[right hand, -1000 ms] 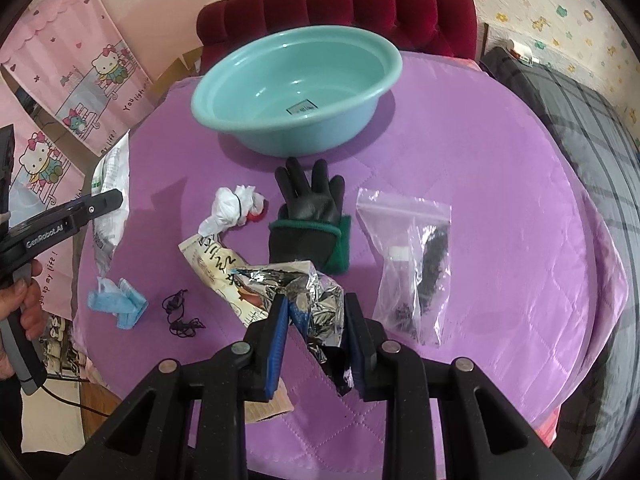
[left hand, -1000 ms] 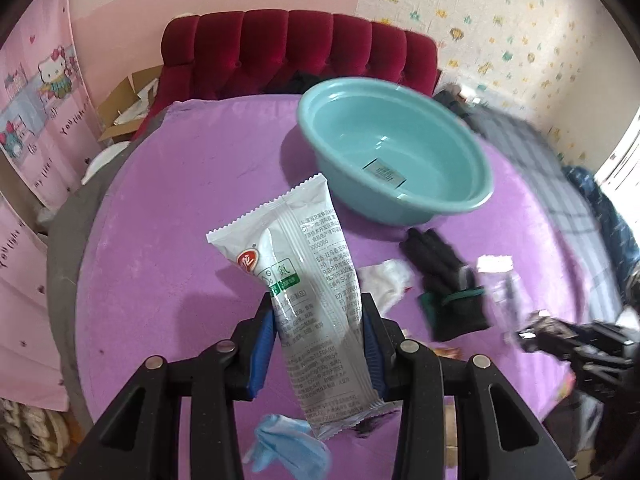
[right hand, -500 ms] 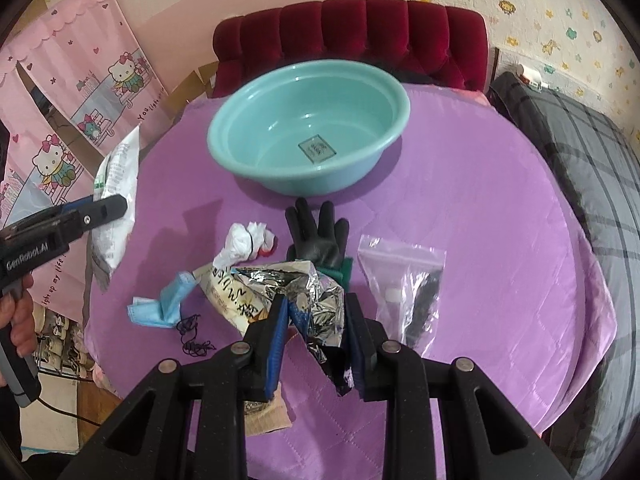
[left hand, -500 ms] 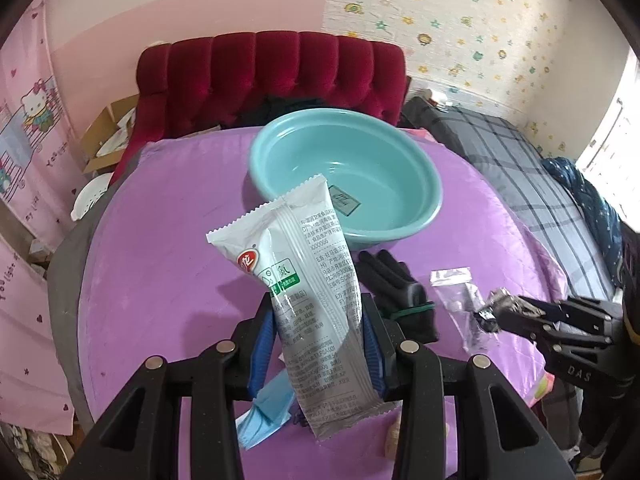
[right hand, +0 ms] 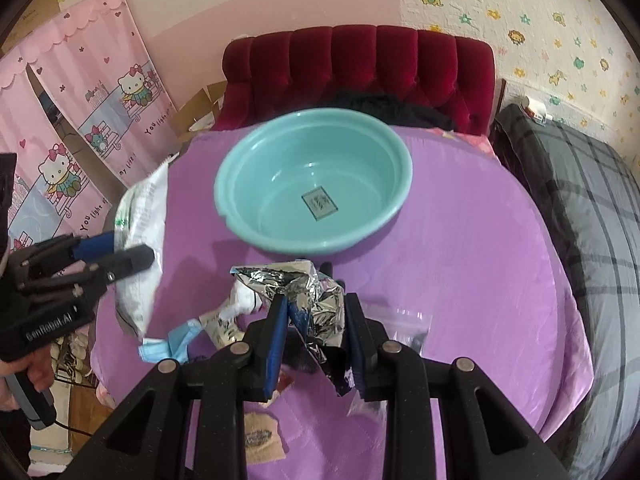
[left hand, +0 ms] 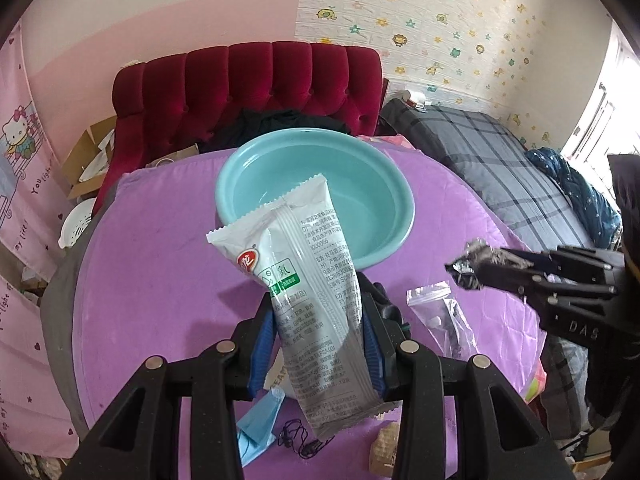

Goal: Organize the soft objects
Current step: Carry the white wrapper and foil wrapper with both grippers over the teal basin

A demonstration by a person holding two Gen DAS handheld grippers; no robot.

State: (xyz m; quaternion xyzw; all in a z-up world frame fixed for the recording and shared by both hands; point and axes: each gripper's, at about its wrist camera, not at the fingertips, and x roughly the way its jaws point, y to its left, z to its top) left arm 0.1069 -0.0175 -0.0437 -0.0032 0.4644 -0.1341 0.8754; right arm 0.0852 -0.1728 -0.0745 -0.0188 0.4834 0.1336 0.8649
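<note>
My left gripper (left hand: 318,320) is shut on a white snack packet (left hand: 308,276) and holds it upright above the purple table (left hand: 160,280), in front of the teal basin (left hand: 316,192). My right gripper (right hand: 316,312) is shut on a crumpled silver foil wrapper (right hand: 304,288), also raised, just short of the basin (right hand: 316,184). The basin holds only a label. Each gripper shows in the other view: the right one (left hand: 476,268) at the right, the left one (right hand: 136,256) at the left with the packet (right hand: 140,240).
On the table lie a clear zip bag (left hand: 444,316), a blue face mask (left hand: 256,428), a black cord (left hand: 296,440), a printed wrapper (right hand: 224,324) and a tan patch (right hand: 260,436). A red tufted chair (right hand: 360,72) stands behind the table, a plaid bed (right hand: 592,208) to the right.
Both grippers have risen and moved toward the basin with their loads. The black glove is now hidden behind the held things.
</note>
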